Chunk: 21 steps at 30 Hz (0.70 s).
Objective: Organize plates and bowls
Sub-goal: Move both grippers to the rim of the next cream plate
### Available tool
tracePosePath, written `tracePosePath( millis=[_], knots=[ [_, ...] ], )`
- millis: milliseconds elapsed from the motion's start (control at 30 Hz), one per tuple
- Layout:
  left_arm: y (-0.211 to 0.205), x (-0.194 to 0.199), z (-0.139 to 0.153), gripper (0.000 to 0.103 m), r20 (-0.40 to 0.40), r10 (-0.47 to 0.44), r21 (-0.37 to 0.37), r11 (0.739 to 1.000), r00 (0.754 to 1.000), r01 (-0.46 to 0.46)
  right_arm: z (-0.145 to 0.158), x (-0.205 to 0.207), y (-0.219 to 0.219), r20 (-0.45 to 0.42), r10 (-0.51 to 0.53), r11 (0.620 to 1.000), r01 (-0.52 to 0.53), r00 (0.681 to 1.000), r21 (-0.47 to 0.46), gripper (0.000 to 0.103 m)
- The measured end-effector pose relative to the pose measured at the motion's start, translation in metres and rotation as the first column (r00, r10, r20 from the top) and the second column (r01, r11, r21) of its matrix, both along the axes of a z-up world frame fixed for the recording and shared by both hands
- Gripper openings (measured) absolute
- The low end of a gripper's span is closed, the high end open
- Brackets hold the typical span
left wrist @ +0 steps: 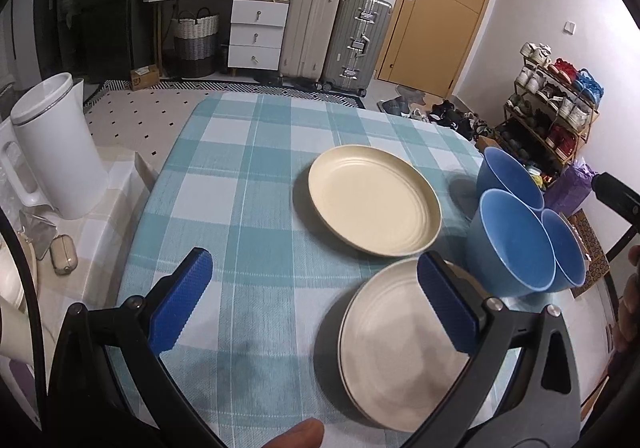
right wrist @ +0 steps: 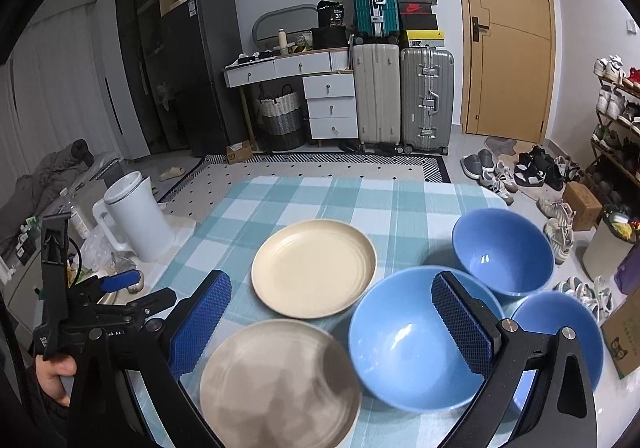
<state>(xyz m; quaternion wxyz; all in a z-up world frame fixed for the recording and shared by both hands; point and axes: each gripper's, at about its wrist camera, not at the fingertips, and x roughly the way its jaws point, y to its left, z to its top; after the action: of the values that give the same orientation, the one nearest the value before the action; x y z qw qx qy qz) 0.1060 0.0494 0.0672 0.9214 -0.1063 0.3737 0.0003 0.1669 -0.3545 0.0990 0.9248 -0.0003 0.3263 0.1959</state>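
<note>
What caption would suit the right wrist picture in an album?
Open right hand-held gripper above two cream plates and three blue bowls on a checked tablecloth.

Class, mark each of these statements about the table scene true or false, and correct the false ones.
1. Three blue bowls stand on the checked cloth. True.
2. The two plates are stacked. False: they lie side by side.
3. The left gripper holds a plate. False: it is open and holds nothing.
4. A white kettle stands left of the cloth. True.
5. The right gripper is open. True.
</note>
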Motion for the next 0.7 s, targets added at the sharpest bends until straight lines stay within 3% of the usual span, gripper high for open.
tracePosePath(
  millis=[333, 700],
  knots=[
    [-0.003, 0.039, 0.005, 0.102, -0.032, 0.001, 0.005, 1.000, 1.000, 0.000, 0.004, 0.050, -0.003, -0.067, -0.002, 1.000, 0.003, 0.998, 0.004, 0.102],
    [-0.005, 0.084, -0.010, 0.102, -0.083, -0.007, 0.012, 1.000, 0.997, 0.008, -0.022, 0.103, 0.006, -0.175, 0.007, 1.000, -0.007, 0.985, -0.001, 0.102]
  ],
)
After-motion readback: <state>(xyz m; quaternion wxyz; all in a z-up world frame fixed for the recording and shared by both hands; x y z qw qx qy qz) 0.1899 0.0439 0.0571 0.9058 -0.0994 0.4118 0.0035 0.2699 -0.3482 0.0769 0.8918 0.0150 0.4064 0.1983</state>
